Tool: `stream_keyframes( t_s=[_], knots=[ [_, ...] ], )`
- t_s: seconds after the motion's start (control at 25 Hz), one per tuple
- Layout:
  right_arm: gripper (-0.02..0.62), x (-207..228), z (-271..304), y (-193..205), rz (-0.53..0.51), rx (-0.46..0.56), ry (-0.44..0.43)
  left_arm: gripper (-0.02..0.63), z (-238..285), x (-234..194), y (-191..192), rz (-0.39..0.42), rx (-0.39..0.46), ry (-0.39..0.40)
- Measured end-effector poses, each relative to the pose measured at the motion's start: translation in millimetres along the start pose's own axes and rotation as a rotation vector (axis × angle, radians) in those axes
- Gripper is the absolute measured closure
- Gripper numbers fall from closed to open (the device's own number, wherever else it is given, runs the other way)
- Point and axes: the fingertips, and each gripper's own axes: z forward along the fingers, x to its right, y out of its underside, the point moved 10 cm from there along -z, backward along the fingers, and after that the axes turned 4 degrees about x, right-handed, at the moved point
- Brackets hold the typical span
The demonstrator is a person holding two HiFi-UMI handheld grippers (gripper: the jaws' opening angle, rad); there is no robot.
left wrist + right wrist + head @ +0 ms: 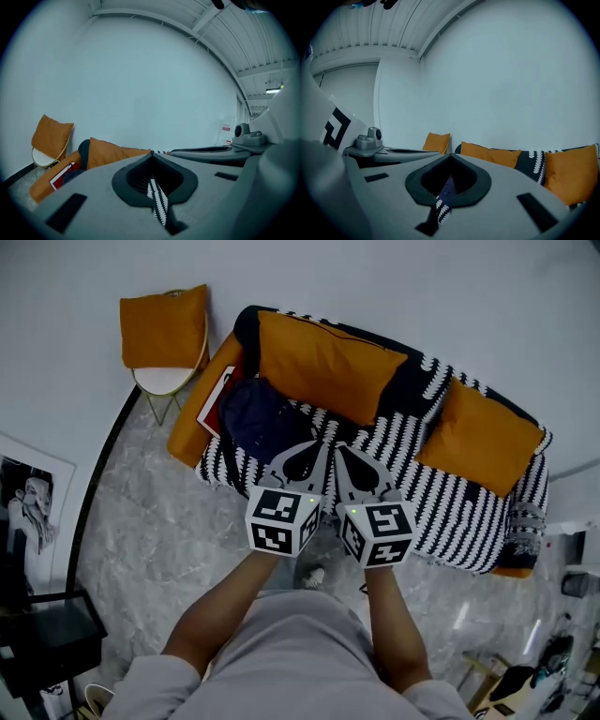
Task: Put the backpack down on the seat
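Observation:
A dark navy backpack (261, 418) lies on the left end of the sofa seat (441, 498), which has a black-and-white patterned cover. Both grippers hover side by side over the seat's front edge, just right of the backpack and apart from it. My left gripper (317, 446) is shut with nothing in it; in the left gripper view its jaws (151, 153) meet at the tip. My right gripper (342, 448) is likewise shut and empty, its jaws (450, 155) closed to a point. Only a dark sliver of the backpack (75, 175) shows in the left gripper view.
Orange cushions (323, 362) line the sofa back, with another (480, 439) at the right. A red-and-white flat item (217, 395) leans by the backpack. A small chair with an orange cushion (164, 329) stands to the left. A black side table (47, 634) is at lower left.

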Motion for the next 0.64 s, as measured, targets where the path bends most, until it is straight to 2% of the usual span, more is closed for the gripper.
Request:
stream_keyframes(
  t_s=[0.64],
  knots=[
    [0.594,4,-10,3,0.0,0.001,0.014,0.601,-1,11,9,-0.002,-0.02,0.014]
  ],
)
